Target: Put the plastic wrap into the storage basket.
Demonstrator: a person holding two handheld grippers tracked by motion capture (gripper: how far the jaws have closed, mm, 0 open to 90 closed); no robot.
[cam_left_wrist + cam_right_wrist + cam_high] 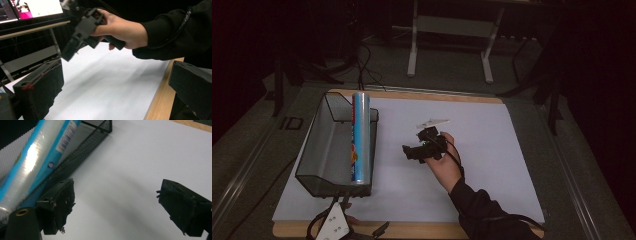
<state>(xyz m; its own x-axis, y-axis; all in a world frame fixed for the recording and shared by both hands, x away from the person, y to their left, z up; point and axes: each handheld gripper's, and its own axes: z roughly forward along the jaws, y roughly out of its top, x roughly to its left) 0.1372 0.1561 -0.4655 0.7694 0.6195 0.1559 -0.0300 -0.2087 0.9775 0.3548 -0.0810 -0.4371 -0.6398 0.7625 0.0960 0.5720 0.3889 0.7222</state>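
Two grippers are in your hands, and both stand with their jaws spread wide and nothing between them. Your left gripper (362, 234) sits nearest you, low at the front edge of the table (512, 100), its grey three-cornered plate (333, 225) uppermost. In the left gripper view its jaws part over bare white sheet (105, 87) and the wooden table edge, and beyond them your right hand (122, 27) shows, wrapped around the right gripper's handle.

Your right gripper (412, 151) is farther in, above the middle of the white sheet, with its jaws turned toward the wire mesh basket (319, 145). In the right gripper view the gap between the jaws holds only white sheet. Just past the left-hand jaw runs the basket's mesh wall, and above that jaw lies the roll of cling film (35, 157), blue-labelled and glossy, with a barcode near its far end.

From the high view, the roll lies along the basket's right-hand rim, reaching from the near end to past the far corner. I cannot tell whether it rests on the rim or leans from inside. Beyond your right gripper's jaws, a small white object (432, 122) lies on the sheet; it is too small to name.
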